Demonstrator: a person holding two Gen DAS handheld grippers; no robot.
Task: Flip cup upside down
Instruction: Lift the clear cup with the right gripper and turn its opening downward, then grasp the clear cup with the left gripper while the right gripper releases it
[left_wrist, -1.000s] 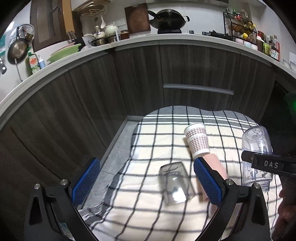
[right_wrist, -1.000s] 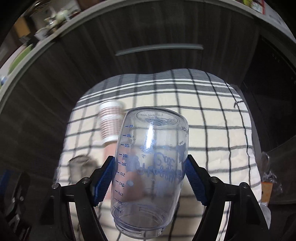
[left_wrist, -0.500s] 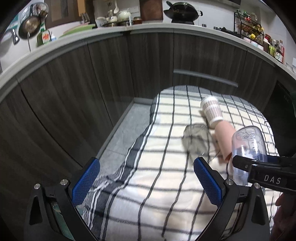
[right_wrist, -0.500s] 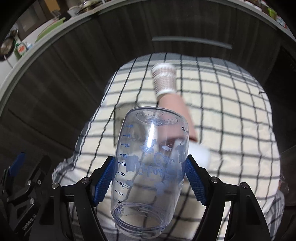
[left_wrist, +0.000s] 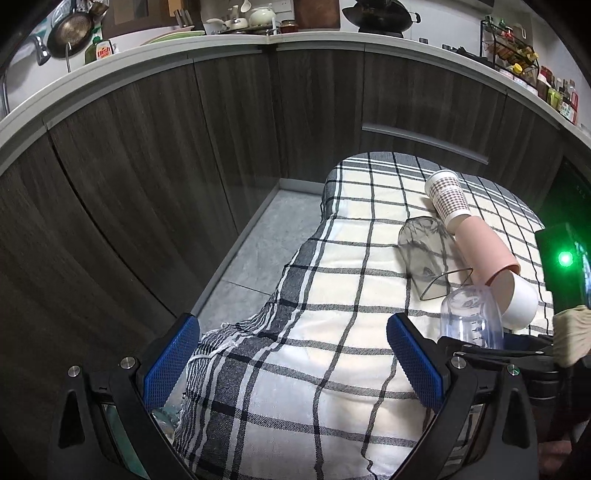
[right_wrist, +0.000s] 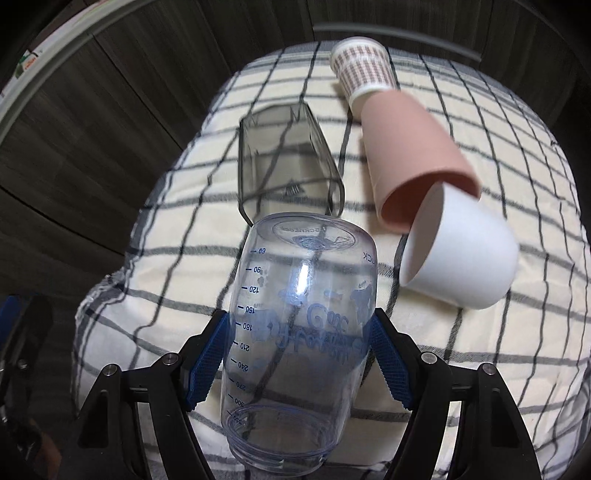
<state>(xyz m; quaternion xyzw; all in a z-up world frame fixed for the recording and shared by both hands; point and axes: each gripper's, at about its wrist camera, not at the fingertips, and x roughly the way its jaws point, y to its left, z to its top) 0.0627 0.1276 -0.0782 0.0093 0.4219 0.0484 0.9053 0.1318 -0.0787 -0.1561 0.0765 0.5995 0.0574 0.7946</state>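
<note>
My right gripper (right_wrist: 299, 354) is shut on a clear plastic cup with blue measuring marks (right_wrist: 299, 325), held above the checked cloth (right_wrist: 184, 266) with its closed base pointing away and its open mouth toward the camera. The same cup (left_wrist: 472, 321) shows at the right edge of the left wrist view. My left gripper (left_wrist: 291, 358) is open and empty over the cloth's left part (left_wrist: 332, 332), well left of the cup.
Several cups lie on their sides on the cloth: a smoky clear tumbler (right_wrist: 288, 166), a pink cup (right_wrist: 413, 162), a white cup (right_wrist: 461, 254) and a patterned paper cup (right_wrist: 362, 70). Dark cabinet fronts (left_wrist: 184, 166) stand behind, with grey floor (left_wrist: 258, 251) to the left.
Both grippers have drawn back toward the near side. The right gripper has carried the clear cup lower and closer to the lying cups, still shut on it.
</note>
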